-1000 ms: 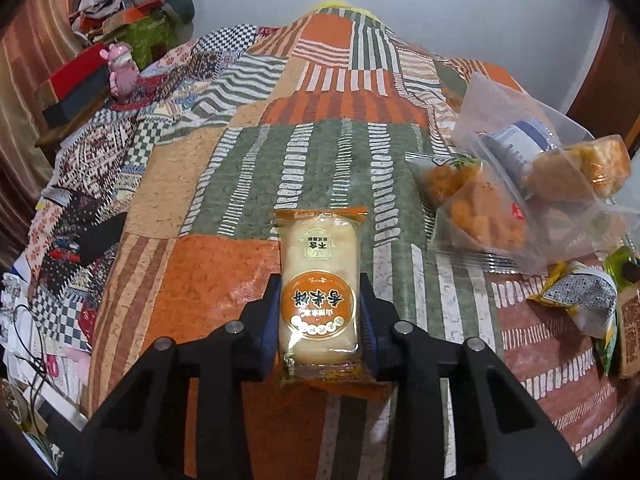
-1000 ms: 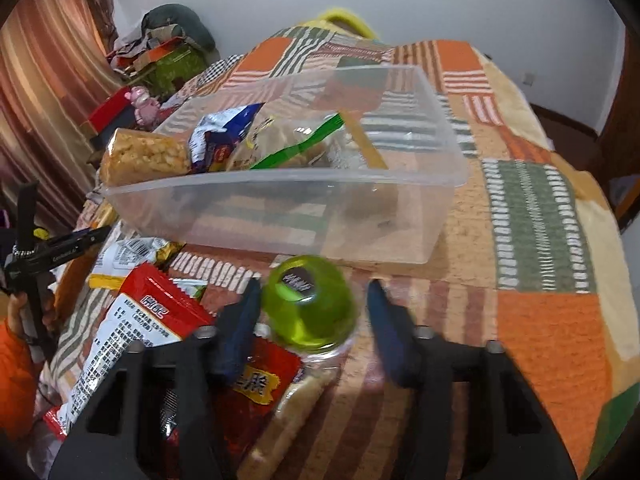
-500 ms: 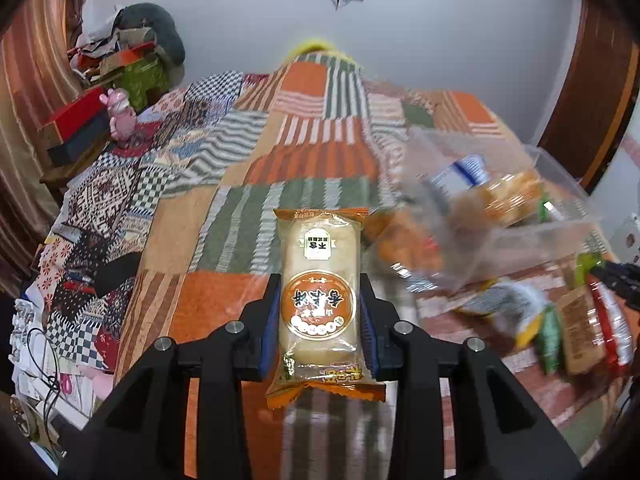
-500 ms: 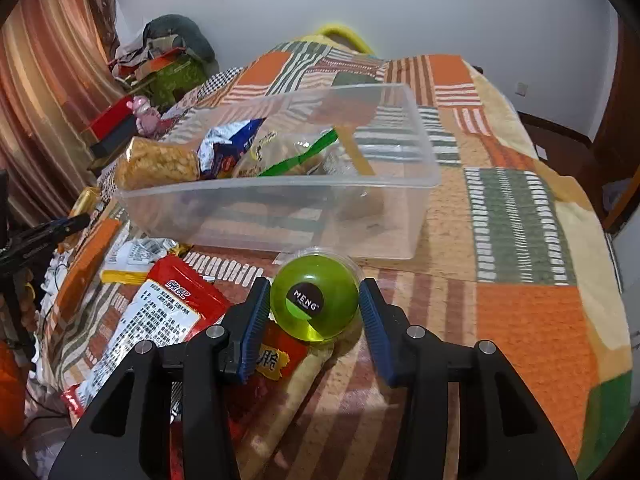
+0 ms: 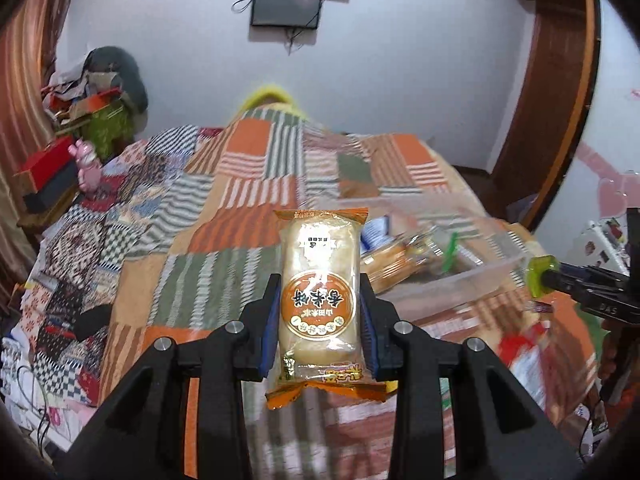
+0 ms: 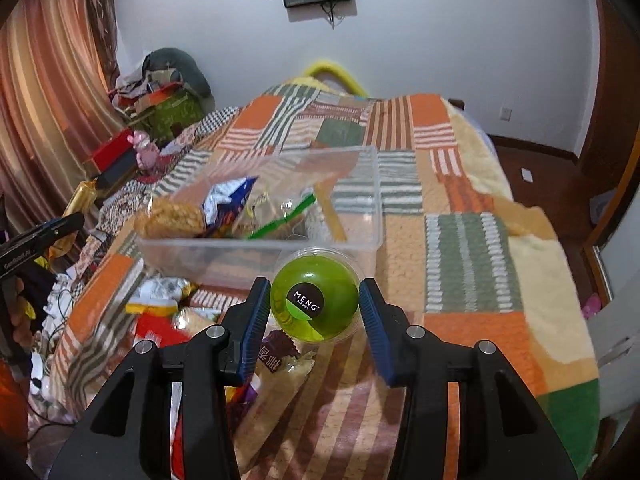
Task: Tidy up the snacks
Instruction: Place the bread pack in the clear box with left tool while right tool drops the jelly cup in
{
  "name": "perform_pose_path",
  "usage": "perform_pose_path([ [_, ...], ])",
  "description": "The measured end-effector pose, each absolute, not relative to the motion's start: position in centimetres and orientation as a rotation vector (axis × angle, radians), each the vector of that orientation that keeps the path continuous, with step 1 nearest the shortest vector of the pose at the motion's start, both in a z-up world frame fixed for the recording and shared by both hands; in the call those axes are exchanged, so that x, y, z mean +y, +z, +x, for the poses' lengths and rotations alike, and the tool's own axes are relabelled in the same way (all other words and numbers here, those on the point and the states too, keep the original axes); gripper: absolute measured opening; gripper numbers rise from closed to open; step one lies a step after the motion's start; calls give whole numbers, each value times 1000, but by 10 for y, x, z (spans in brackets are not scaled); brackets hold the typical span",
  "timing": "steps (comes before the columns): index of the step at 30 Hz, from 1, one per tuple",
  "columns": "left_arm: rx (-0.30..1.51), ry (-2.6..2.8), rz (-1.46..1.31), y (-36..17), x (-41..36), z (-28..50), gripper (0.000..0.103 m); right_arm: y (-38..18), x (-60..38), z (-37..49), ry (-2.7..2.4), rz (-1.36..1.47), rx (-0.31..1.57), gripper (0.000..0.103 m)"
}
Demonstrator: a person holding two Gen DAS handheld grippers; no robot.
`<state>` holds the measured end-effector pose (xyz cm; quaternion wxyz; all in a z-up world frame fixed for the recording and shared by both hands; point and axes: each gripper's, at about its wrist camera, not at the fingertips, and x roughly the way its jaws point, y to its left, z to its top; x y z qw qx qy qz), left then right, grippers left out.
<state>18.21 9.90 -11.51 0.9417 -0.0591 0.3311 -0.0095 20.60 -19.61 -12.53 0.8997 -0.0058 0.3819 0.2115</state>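
Note:
My left gripper [image 5: 319, 320] is shut on an orange-and-clear rice cake packet [image 5: 319, 296] and holds it upright above the quilt. My right gripper [image 6: 314, 310] is shut on a green jelly cup [image 6: 314, 305] with a black label, lifted just in front of a clear plastic bin [image 6: 360, 236]. The bin holds several snacks, among them a fried snack bag [image 6: 170, 218] and a blue packet [image 6: 226, 204]. In the left wrist view the bin [image 5: 472, 276] lies to the right, and the right gripper with the green cup [image 5: 538, 282] shows at the far right.
Loose snack packets [image 6: 168, 320] lie on the patchwork quilt [image 6: 460, 272] left of and under the right gripper. A pink toy [image 5: 86, 168] and red boxes [image 5: 44, 164] sit at the bed's left side. A curtain [image 6: 44, 100] hangs at left.
Both grippers have risen with their loads. The left gripper has turned right, bringing the bin and the right gripper into its view. The green cup has left the quilt.

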Motion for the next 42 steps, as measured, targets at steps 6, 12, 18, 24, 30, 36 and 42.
perform_pose_path([
  [6, 659, -81, -111, -106, 71, 195, 34, -109, -198, 211, 439, -3, 736, 42],
  [12, 663, -134, -99, -106, 44, 218, 34, -99, -195, 223, 442, -3, 687, 42],
  [18, 684, -177, -74, -115, 19, 241, 34, -102, -188, 241, 451, 14, 677, 42],
  [24, 718, -211, -52, -130, -4, 265, 34, -115, -177, 258, 459, 12, 702, 43],
  [30, 767, -219, -53, -147, -17, 292, 34, -132, -166, 271, 469, 1, 745, 43],
  [36, 780, -182, -62, -157, -17, 304, 35, -141, -158, 274, 482, -19, 773, 43],
  [42, 793, -195, -52, -154, -21, 305, 46, -136, -161, 268, 483, 1, 767, 43],
])
